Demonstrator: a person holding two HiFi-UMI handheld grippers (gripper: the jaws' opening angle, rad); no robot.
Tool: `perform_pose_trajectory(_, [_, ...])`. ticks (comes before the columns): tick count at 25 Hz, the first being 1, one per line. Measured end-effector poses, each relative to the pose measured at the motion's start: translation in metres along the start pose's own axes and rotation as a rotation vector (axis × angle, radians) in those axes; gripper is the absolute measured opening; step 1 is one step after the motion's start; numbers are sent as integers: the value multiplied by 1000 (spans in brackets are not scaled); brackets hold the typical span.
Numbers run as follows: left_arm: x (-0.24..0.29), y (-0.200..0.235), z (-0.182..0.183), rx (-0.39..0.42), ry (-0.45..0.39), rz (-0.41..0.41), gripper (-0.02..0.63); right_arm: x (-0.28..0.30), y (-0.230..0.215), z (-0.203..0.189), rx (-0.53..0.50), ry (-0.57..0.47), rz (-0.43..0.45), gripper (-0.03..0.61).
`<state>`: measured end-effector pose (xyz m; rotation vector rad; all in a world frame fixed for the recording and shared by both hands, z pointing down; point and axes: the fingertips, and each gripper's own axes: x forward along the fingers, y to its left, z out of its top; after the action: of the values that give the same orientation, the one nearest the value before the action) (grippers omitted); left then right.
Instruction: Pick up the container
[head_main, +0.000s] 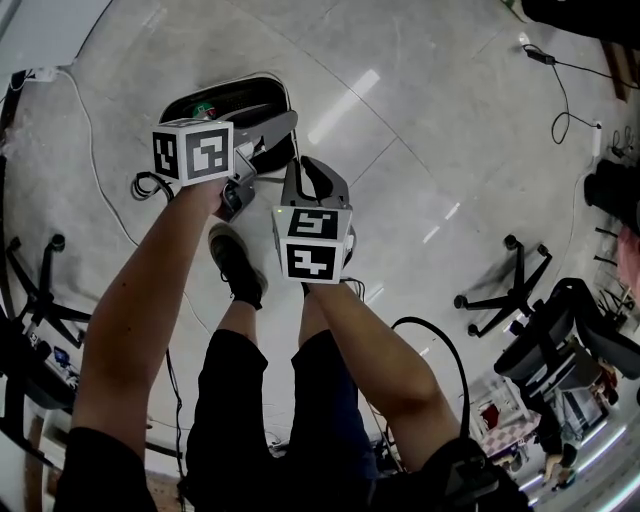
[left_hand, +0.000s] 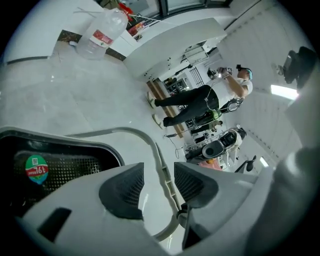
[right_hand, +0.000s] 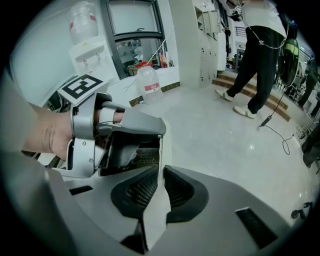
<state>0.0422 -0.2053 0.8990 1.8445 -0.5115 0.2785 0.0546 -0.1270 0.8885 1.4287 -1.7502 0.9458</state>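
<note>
a black mesh container with a pale rim is seen low over a glossy grey floor, just ahead of a dark shoe; whether it rests on the floor cannot be told. a round green and red sticker is seen inside it. a thin white handle is arched from the rim toward both grippers.

the left gripper is held at the container's near edge. its jaws are spread, and the handle is passed between them without being pressed by either pad.

the right gripper is held just beside the left one and is pointed steeply down. its jaws are drawn nearly together, and the handle, seen edge-on as a narrow white strip, is pinched between the pads.

a large clear water bottle is stood on the floor by a wall, well apart from the container. a person in dark trousers is seen farther back in the room.
</note>
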Motion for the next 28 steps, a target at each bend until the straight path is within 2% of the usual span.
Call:
perform_pose_trajectory(4, [7,-3,-8,-32,10,-10,189,-5,5,-2,-9,-6,34,41])
perform_pose_trajectory(7, [14,-8,-2,-36,-24,-33,187,-10,5,6,-21,-37,60,41])
perform_pose_trajectory(10, [5,-13,-4,-46,-9,-57,184,-16,29,8,-10,-58,109,41])
perform_pose_trajectory(11, [2,-14,-6,-36,2,-54,170,-18,34,9,-9,-61,125,41])
perform_pose_trajectory(12, [0,-15,-7,-25,7,-48,110,-20,37,10,-9,-61,139,41])
perform_pose_trajectory(14, [-7,-17,-7,-32,-3,-41,100,-24,43,12,-9,-54,178,41])
perform_pose_trajectory(18, [-32,-16,-4,-100,-60,-50,89,-37,54,11,-32,-46,270,41])
perform_pose_trajectory(24, [-79,0,3,-256,-194,-5,58,-67,45,28,-29,-118,292,41])
perform_pose_trajectory(28, [-92,1,-6,-289,-200,25,55,-86,36,44,-36,-144,292,41])
